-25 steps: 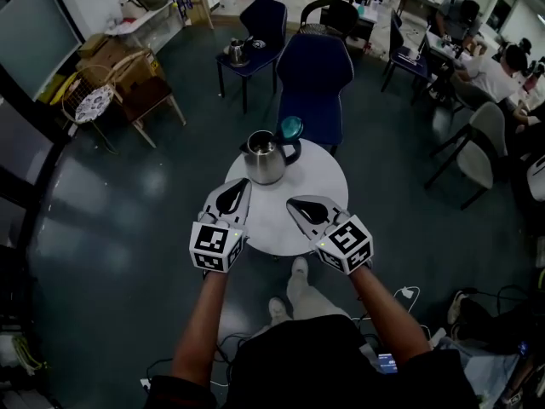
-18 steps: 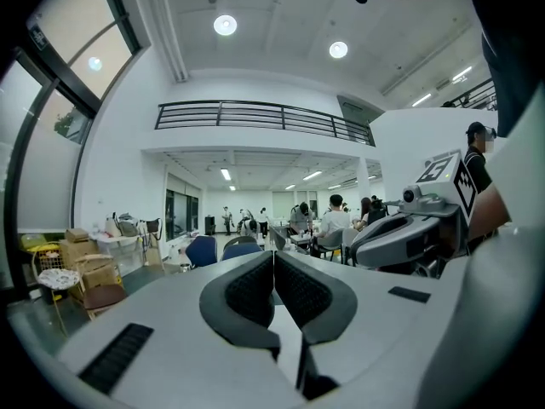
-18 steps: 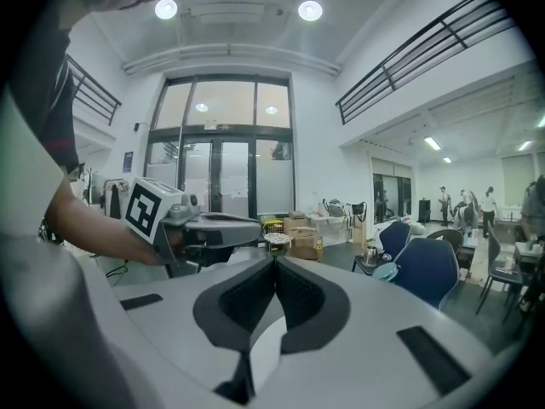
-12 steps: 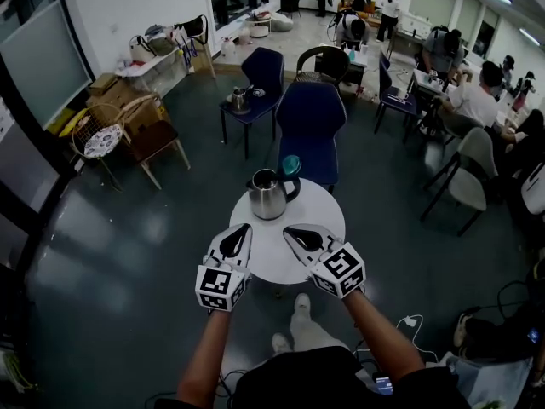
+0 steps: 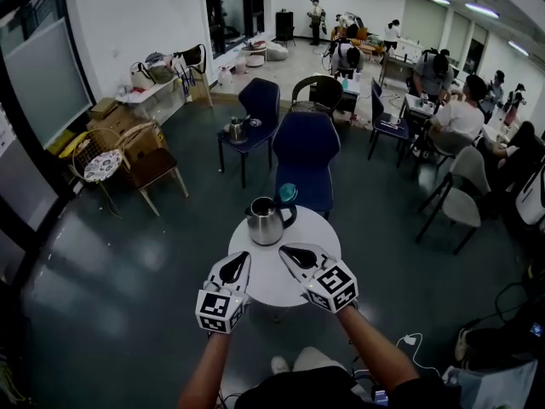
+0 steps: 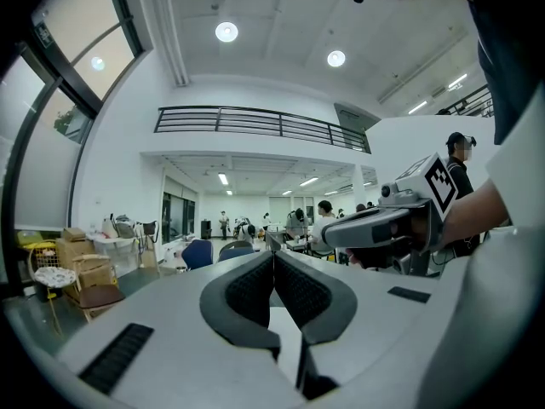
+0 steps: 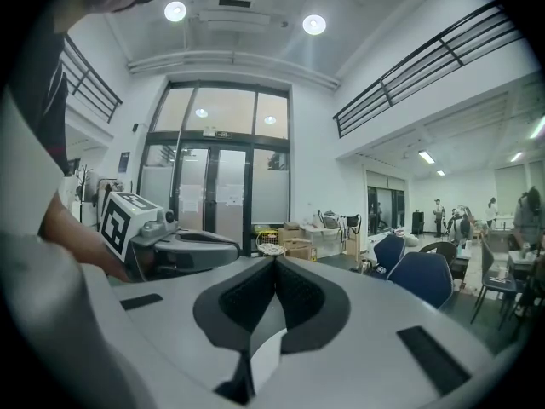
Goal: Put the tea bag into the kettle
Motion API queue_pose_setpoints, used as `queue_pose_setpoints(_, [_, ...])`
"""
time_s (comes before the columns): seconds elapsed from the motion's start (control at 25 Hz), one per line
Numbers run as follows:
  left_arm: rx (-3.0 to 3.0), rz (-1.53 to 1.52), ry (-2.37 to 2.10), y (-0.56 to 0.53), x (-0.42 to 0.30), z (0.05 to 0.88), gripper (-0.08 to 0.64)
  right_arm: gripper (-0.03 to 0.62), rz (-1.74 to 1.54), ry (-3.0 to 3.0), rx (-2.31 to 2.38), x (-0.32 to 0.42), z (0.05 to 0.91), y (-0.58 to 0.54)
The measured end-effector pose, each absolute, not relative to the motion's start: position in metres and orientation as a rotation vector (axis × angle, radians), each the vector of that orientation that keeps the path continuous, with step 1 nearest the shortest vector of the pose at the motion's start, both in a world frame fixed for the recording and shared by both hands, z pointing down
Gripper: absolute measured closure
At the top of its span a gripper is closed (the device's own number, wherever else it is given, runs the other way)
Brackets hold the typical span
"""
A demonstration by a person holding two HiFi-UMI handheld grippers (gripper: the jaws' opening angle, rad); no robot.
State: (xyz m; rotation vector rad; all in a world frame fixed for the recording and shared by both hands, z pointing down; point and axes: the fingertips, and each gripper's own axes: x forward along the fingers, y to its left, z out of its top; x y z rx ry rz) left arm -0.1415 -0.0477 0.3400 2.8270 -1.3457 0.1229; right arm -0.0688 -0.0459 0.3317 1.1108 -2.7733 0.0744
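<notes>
Compared with one second ago, we note that the head view has lifted and now takes in more of the room. The round table [image 5: 326, 235] therefore sits lower and smaller in that view. Both grippers have drawn back with it: the left gripper [image 5: 238, 261] now hangs over the near left edge of the table, and the right gripper [image 5: 288, 250] over the near edge just right of centre. Neither touches the table top as far as we can judge. In the left gripper view the two pads meet along their full length with nothing between them. The right gripper view shows the same condition, jaws pressed together and empty. The steel kettle [image 5: 265, 221] stands upright at the far edge of the table, left of centre, handle to the right and apparently without a lid, well apart from both grippers. A teal object [image 5: 288, 194], which we cannot identify further, sits just behind the kettle at the far edge. A blue chair [image 5: 305, 156] stands beyond the table. We find no tea bag in any view, neither on the table, nor in the jaws, nor visibly hanging from the kettle. We judge from this that no insertion step is in hand. Either the bag is already inside the kettle or it has yet to be fetched, and we cannot tell which.
</notes>
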Motion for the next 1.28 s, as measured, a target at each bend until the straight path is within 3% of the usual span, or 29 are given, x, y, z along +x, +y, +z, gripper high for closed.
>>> queue_pose_setpoints(1.28, [2.848, 0.041, -1.379, 0.085, -0.07, 0.282, 0.543, 0.575, 0.03, -2.851, 1.239, 0.02, 0.272, 0.08])
